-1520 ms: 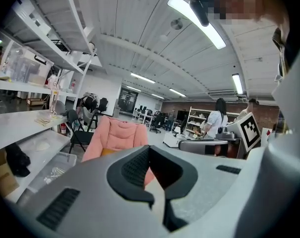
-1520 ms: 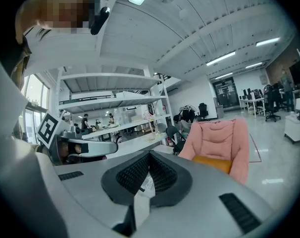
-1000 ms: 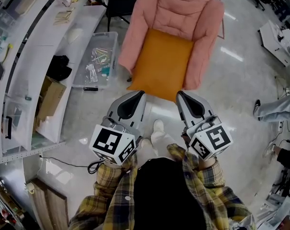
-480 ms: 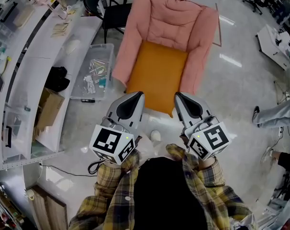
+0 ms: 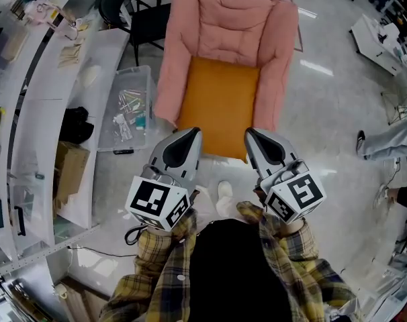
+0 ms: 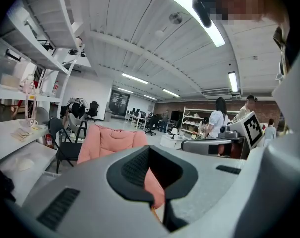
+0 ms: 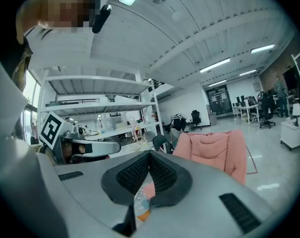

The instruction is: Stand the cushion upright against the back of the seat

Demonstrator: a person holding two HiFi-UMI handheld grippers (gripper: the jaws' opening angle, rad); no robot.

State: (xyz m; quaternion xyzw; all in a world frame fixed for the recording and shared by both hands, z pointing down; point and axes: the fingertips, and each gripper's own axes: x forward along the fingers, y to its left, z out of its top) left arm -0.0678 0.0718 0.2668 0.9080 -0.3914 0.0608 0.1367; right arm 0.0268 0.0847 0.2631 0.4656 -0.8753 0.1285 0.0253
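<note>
Two sets of jaws are sitting closed and empty: the left gripper (image 5: 190,132) and right gripper (image 5: 250,133) are pointing at the pink armchair (image 5: 225,25). The orange cushion (image 5: 220,102) is lying flat on its seat, near edge just beyond their tips.

No legible text, labels, brands, numbers or signs anywhere in view

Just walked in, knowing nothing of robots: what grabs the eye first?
A pink padded armchair stands mid-floor, with a flat orange square cushion lying on its seat. Nearer the camera, the grey left gripper and right gripper, both shut and empty, point toward the cushion's front edge.
</note>
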